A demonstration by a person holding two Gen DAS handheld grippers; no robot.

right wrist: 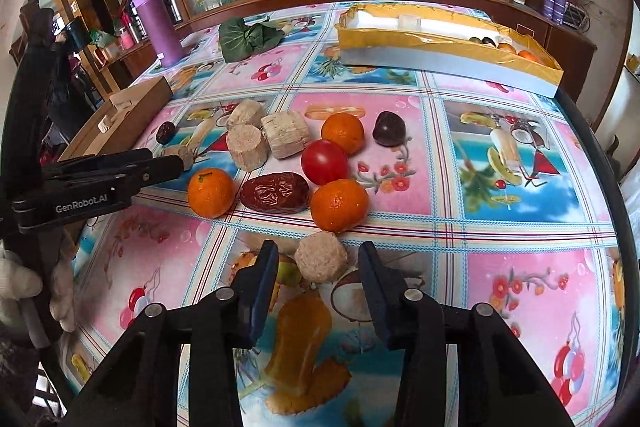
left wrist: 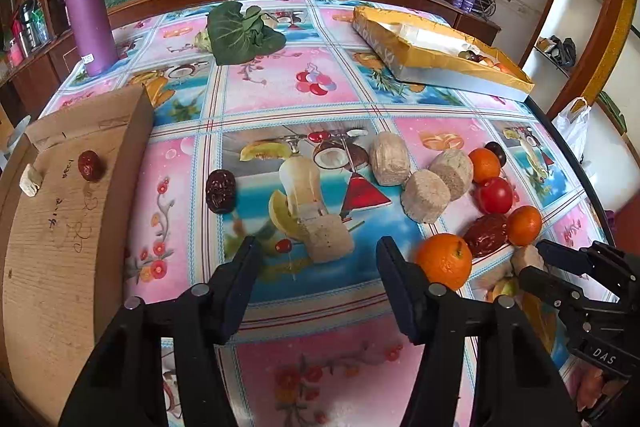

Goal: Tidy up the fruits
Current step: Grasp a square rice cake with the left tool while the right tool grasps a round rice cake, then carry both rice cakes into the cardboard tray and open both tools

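Around the tomato point(right wrist: 324, 162) I count three oranges point(right wrist: 339, 205), five beige blocks point(right wrist: 286, 134), two dates point(right wrist: 275, 193), one plum point(right wrist: 389, 129). On the cardboard point(left wrist: 60, 267) left of it: one date, one block.

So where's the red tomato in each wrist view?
Left wrist: the round red tomato sits right of centre, between two oranges.
Right wrist: the tomato sits at centre, just above the wrinkled brown date.
Shared landmark: the yellow-rimmed cardboard tray at the table's far right.

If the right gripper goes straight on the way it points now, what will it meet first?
Most likely the beige block lying on the tablecloth between the open fingers of the right gripper. It is not gripped yet, and depth is hard to judge.
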